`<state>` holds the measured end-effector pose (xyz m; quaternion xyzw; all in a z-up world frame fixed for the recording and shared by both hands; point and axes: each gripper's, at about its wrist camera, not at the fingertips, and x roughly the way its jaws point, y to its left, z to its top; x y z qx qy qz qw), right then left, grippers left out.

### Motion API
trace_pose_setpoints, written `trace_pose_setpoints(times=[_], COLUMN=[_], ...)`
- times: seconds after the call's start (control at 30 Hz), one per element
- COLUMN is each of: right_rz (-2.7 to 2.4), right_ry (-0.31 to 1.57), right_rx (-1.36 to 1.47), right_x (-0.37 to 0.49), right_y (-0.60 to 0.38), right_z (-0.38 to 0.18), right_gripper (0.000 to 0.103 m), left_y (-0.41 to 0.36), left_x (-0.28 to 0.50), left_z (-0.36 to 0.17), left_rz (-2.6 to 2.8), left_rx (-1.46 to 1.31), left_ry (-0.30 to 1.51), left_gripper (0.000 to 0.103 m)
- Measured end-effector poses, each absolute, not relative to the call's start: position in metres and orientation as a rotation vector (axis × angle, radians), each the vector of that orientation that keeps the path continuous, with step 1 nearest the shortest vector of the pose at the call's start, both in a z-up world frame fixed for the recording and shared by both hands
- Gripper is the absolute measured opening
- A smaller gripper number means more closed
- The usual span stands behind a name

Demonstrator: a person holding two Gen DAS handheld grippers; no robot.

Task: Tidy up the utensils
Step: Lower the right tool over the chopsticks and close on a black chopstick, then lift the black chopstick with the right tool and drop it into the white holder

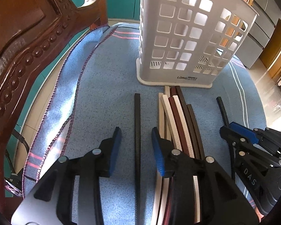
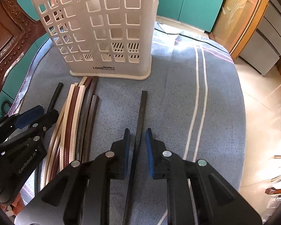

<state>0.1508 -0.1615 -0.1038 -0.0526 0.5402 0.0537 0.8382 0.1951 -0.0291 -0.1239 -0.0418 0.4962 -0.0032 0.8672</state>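
- Chopsticks, long square sticks in cream, maroon and dark brown (image 1: pixel 175 116), lie bundled side by side on the blue towel-covered bench (image 1: pixel 106 97), their far ends touching the base of the white perforated plastic utensil holder (image 1: pixel 187 37)
- One black chopstick (image 1: pixel 137 131) lies alone just left of the bundle, running between the blue pads of the left tool (image 1: pixel 135 133)
- Left tool's jaws stand apart with clear gaps on both sides of that stick, not pressing it
- Another black chopstick (image 2: pixel 140 123) lies apart, right of the bundle, between the pads of the right tool (image 2: pixel 137 135)
- Right tool's jaws are narrow, close beside the stick, slim gaps visible
- Carved dark wooden chair back (image 1: pixel 18 56) stands at the bench's left edge
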Motion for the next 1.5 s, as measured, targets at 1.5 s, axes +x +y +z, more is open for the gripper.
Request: trace_pose_setpoints(times=[1.5], right_rz=[0.234], right_ry=[0.547], right_rx=[0.317], right_x=[0.052], right_y=[-0.264], right_z=[0.102], right_gripper=[0.007], left_y=[0.045], left_x=[0.054], left_z=[0.087], left_rz=[-0.138], left_rx=[-0.513], left_ry=[0.214], left_gripper=[0.007])
